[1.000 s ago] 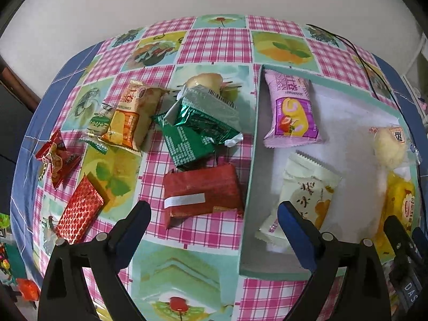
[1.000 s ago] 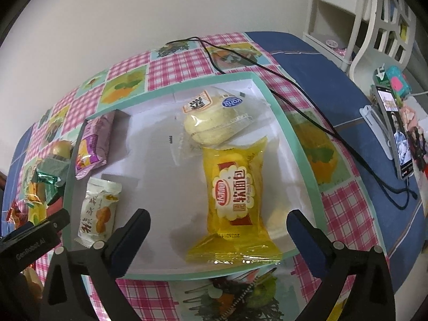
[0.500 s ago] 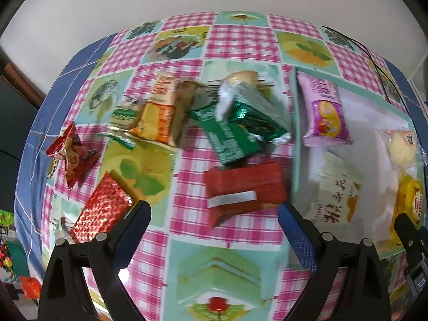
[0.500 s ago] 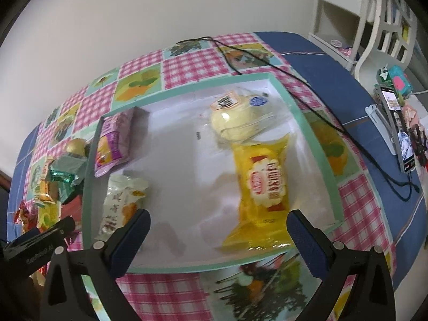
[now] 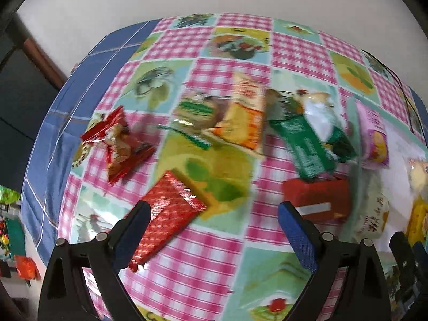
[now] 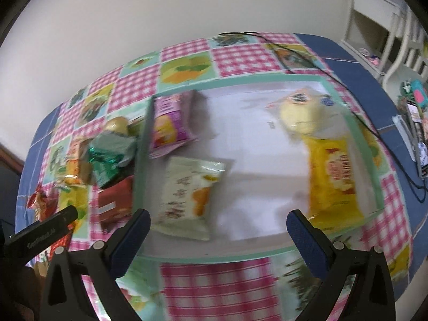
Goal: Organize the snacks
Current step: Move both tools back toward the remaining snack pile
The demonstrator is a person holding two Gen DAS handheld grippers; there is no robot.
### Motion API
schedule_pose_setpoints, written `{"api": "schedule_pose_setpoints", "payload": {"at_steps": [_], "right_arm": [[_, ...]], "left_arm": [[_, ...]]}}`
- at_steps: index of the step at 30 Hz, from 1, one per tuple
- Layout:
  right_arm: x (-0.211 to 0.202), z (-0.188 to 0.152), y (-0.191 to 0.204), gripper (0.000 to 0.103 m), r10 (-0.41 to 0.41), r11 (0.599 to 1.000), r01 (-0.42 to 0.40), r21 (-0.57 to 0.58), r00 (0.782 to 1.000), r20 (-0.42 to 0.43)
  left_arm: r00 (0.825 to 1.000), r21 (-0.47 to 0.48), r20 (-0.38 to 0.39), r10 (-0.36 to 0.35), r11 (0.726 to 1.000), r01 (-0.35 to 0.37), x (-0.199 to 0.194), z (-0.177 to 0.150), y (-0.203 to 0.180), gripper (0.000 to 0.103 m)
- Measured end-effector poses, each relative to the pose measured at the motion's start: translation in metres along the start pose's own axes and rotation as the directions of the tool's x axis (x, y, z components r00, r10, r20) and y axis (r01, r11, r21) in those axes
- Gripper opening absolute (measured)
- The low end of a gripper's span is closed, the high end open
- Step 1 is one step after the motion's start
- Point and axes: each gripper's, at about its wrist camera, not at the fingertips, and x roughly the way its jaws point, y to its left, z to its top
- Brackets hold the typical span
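Note:
My left gripper point(image 5: 214, 222) is open and empty above the checked tablecloth. Under its left finger lies a shiny red packet point(image 5: 168, 214). A crumpled red bag point(image 5: 117, 147), an orange packet point(image 5: 244, 119), a green packet point(image 5: 307, 147) and a dark red box point(image 5: 318, 200) lie loose beyond it. My right gripper point(image 6: 218, 232) is open and empty over the near edge of a white tray point(image 6: 256, 139) with a green rim. The tray holds a purple packet point(image 6: 168, 123), a pale packet point(image 6: 190, 195), a yellow packet point(image 6: 334, 176) and a round bun in clear wrap point(image 6: 302, 112).
The table's blue edge point(image 5: 48, 144) drops off at the left. A black cable point(image 6: 355, 117) runs past the tray's far right corner. A phone on a stand point(image 6: 420, 133) and white furniture point(image 6: 379, 34) are at the right. A white wall stands behind the table.
Both grippers have swung left. The loose snacks have moved to the middle of the left wrist view and the tray has slid to its right edge. Both stay open.

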Motion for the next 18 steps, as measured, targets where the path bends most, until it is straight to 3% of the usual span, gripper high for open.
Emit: {"api": "schedule_pose_setpoints", "payload": {"at_steps": [18], "right_arm": [[0.013,-0.016,0.083,0.103,0.082,0.989,-0.087,-0.122,0.996,-0.044]], "left_arm": [[0.998,-0.146,-0.052,0.022,0.989,-0.03,0.025,0.005,0.091,0.096]]}}
